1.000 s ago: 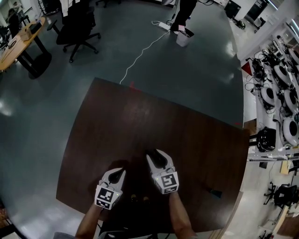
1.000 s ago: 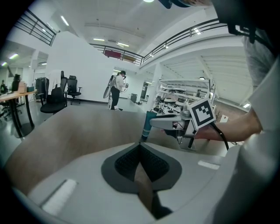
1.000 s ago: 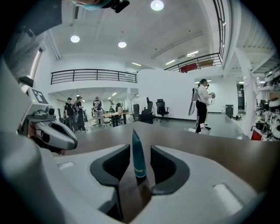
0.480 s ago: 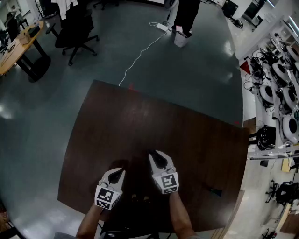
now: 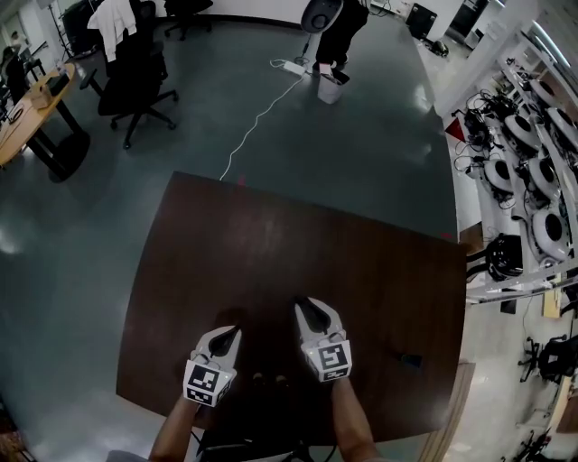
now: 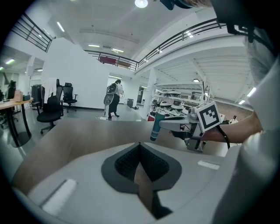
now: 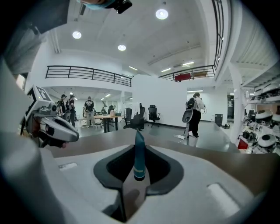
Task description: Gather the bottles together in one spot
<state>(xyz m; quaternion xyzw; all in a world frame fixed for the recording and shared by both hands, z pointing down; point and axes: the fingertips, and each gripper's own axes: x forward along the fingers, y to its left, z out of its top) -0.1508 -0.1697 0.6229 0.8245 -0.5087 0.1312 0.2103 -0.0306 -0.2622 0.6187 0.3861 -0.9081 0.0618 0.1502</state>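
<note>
Teal bottle [image 7: 139, 159]: slim, with a pointed top and a pale band near its lower end. It stands roughly upright between the jaws of the right gripper [image 5: 310, 310]. In the left gripper view it hangs below that gripper's tip, slightly tilted, and appears clear of the desk.
Right gripper: jaws have just been closing and are now clenched on the bottle, with the pads pressing on its sides. The top of the bottle rises just above the jaw tips. The marker cube faces up in the head view.
Left gripper [image 5: 228, 337]: jaws are clenched, tips meeting, with nothing between them. Only the desk surface shows through the gap behind the tips.
Position of grippers: both are over the near part of the desk, side by side and apart, pointing away from the person. The right one reaches a little further forward.
Desk [image 5: 271, 235]: dark brown top, bare over most of its surface.
Small items [image 5: 269, 381]: two dark round shapes lie on the desk between the grippers, close to the near edge. They are too small to identify.
Dark item [image 5: 411, 359]: this lies on the desk well to the right of the right gripper. It cannot be identified.
Floor [image 5: 379, 135]: grey-green and glossy. A white cable [image 5: 257, 117] runs across it from the far corner of the desk.
Surroundings: an office chair [image 5: 135, 68] stands at far left. A person [image 5: 343, 27] stands at the far end of the cable. Racks of equipment [image 5: 528, 171] line the right side.
</note>
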